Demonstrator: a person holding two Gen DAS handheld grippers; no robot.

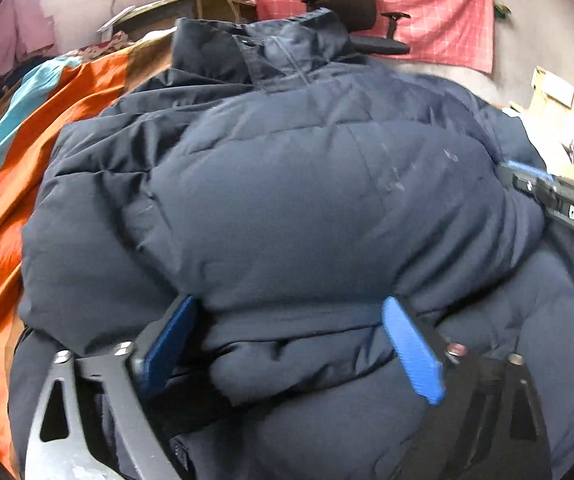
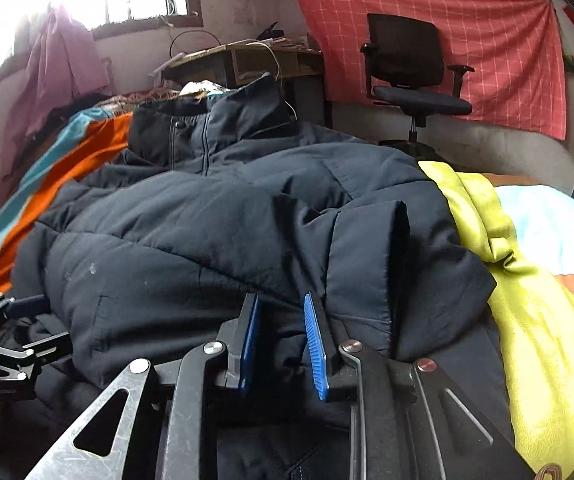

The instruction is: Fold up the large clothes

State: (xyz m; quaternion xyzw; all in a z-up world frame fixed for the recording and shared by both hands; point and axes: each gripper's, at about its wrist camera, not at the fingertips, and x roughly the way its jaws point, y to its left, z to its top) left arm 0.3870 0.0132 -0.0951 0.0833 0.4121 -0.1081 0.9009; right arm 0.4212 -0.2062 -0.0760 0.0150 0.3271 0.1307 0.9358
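So the big puffy navy down jacket (image 1: 287, 200) is lying on the bed on the orange-and-teal striped blanket (image 1: 19, 184), collar towards the black office chair (image 2: 411, 68). My left gripper (image 1: 287, 332) has its blue pads spread wide over a jacket fold, not squeezing it. My right gripper (image 2: 281, 340) is nearly closed, jacket fabric between the pads, but I can't tell if they're pinching it.

Navy puffer jacket (image 2: 215, 236), sleeves folded in.
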